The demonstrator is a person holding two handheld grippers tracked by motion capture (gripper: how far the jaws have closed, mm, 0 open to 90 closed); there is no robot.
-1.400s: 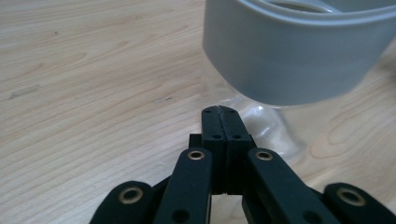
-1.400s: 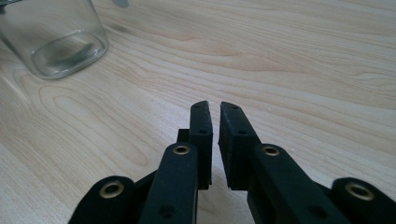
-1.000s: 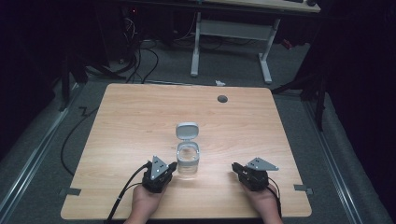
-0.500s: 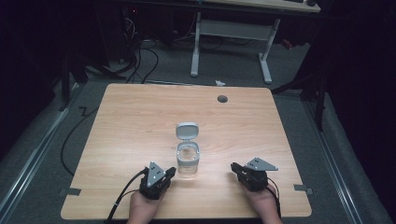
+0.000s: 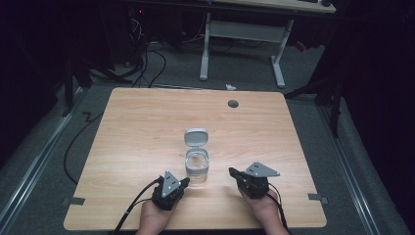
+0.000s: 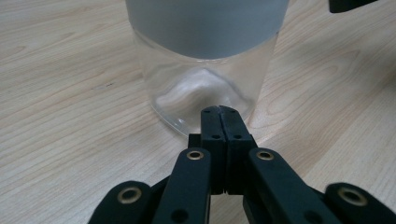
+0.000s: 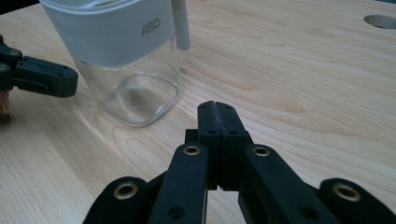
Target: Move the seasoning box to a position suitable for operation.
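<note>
You held both tools clamped empty, left tool [image 5: 182, 183] beside the lid-open clear container [image 5: 196, 166] mid-surface [image 5: 137, 127], right tool [image 5: 234, 173] near; approach step, so next you needed jaws spread.

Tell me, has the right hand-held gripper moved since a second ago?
Yes. The right hand-held gripper slid slightly left, toward the clear jar, which stayed put.

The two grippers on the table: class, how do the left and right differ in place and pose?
The left gripper sits close against the clear container, its tips right at the glass base; the right gripper lies apart from it, with bare table between. The left points up-right towards the container; the right points left. Both are shut and hold nothing.
</note>
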